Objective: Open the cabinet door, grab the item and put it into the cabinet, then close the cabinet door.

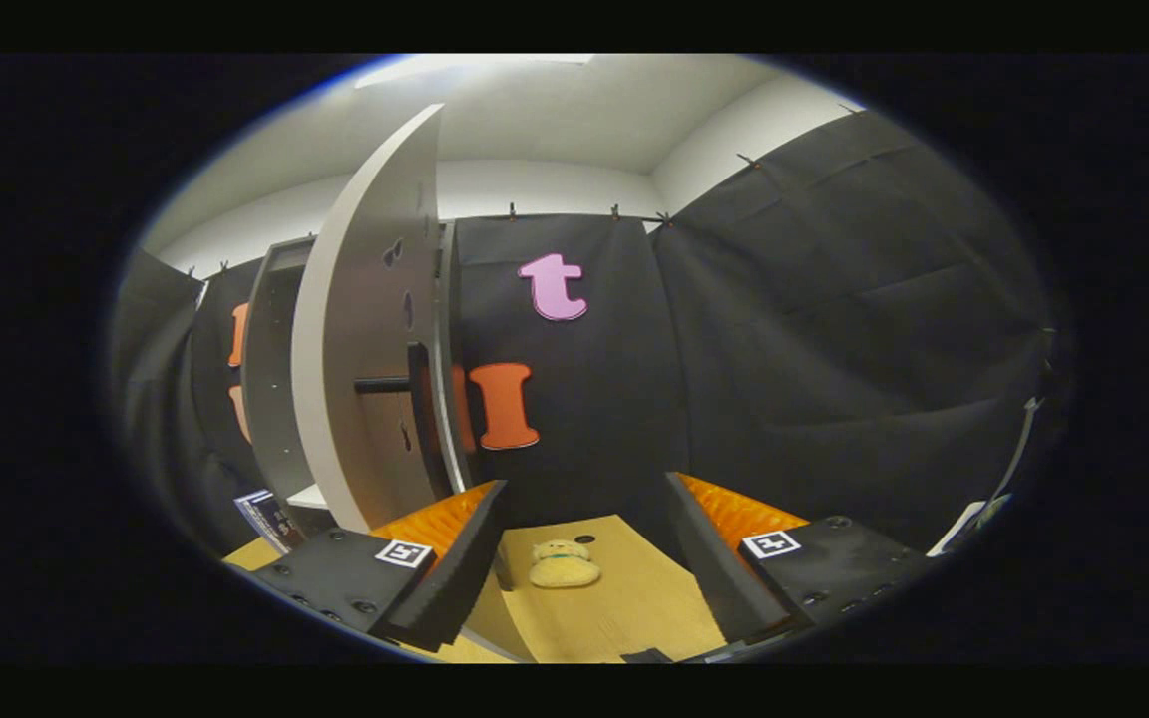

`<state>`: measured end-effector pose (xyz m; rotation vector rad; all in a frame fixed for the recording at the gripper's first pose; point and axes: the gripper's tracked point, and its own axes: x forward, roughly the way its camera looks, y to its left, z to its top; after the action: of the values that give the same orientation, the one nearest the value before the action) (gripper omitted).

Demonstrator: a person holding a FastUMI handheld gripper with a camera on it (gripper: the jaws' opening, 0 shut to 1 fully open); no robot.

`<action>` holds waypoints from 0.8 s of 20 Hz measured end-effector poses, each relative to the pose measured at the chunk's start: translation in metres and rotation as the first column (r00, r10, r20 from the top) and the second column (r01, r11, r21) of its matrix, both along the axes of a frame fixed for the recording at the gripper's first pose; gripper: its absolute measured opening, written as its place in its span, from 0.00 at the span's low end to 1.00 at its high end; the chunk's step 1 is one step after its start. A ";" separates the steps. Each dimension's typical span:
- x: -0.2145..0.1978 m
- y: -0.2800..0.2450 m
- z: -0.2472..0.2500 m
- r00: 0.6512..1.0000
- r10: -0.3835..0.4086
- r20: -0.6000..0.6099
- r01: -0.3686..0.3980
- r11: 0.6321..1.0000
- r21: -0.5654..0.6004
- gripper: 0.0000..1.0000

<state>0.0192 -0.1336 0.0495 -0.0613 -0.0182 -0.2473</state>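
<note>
One claw (584, 558) spread (empty) | toy (564, 564) between fingers | door (365, 339) ajar left

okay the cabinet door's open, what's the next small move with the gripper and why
Probably ease the gripper forward and down toward the plush toy: it lies on the table between the open fingers, untouched, and the cabinet door already stands open.

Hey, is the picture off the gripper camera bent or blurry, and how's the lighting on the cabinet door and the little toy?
Gripper view: strong fisheye bend, so the open cabinet door bows like an arc; soft focus throughout; ceiling light brightens the door, while the wall cloth stays dark. The plush toy on the table is evenly lit, small and fuzzy, seen between the fingers of the open hand-held gripper.
</note>
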 end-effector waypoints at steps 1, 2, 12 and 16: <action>0.001 0.000 0.000 1.000 -0.003 0.001 0.003 1.000 -0.003 0.97; 0.001 0.002 0.001 1.000 -0.003 -0.001 0.003 1.000 -0.007 0.97; -0.008 0.023 0.003 0.994 -0.104 0.018 0.105 0.981 -0.165 0.96; -0.009 0.045 -0.001 0.993 -0.113 0.021 0.115 0.985 -0.130 0.94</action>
<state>0.0101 -0.0887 0.0480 -0.1914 -0.0446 -0.3606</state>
